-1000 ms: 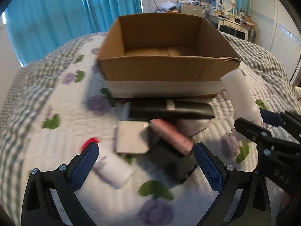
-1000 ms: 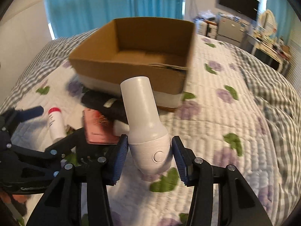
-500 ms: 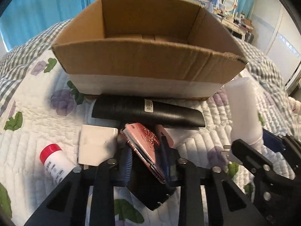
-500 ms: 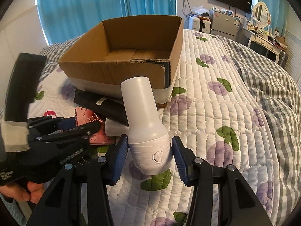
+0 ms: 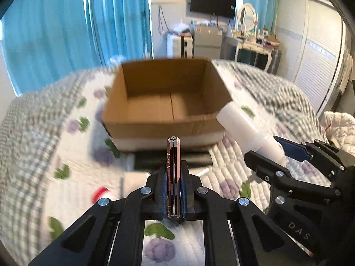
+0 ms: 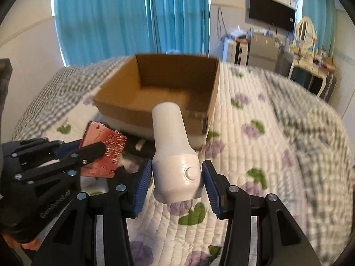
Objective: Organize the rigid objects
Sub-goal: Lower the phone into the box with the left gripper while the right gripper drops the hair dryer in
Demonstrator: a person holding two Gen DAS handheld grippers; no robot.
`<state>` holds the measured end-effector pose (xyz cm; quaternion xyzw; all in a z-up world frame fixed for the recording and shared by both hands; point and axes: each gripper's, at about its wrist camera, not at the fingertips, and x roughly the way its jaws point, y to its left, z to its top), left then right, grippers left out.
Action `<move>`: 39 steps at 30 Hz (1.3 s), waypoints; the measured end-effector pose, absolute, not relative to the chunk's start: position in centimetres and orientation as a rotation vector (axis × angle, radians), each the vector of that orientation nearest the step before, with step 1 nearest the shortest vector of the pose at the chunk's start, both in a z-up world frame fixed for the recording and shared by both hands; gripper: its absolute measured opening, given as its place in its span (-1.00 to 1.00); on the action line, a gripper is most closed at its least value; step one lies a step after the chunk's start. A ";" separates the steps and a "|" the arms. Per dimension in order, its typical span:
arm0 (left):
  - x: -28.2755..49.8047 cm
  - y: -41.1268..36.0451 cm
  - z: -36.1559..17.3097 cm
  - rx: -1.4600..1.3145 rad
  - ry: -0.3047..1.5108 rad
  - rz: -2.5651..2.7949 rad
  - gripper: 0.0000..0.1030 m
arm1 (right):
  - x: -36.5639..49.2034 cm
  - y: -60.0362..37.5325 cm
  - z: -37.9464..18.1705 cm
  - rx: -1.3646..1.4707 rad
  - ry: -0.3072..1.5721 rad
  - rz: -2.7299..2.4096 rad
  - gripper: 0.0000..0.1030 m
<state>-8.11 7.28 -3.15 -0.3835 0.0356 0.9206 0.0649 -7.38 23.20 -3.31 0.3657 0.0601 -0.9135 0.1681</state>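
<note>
My left gripper is shut on a thin pink case, held edge-on above the bed in front of the open cardboard box. In the right wrist view the pink case shows flat-faced at the left. My right gripper is shut on a white bottle-shaped device with a round button, its neck pointing at the box. The device also shows in the left wrist view. The box is empty inside.
On the floral quilt before the box lie a long black case, a white flat box and a red-capped bottle. Teal curtains, a dresser and a TV stand behind the bed.
My left gripper closed on the pink case and lifted it off the pile, turning it edge-on. Both grippers rose and now face the box from higher up.
</note>
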 end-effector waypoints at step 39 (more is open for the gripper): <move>-27.2 5.3 -5.1 -1.239 0.226 2.814 -0.70 | -24.5 19.6 -1.4 0.948 0.158 -2.604 -0.13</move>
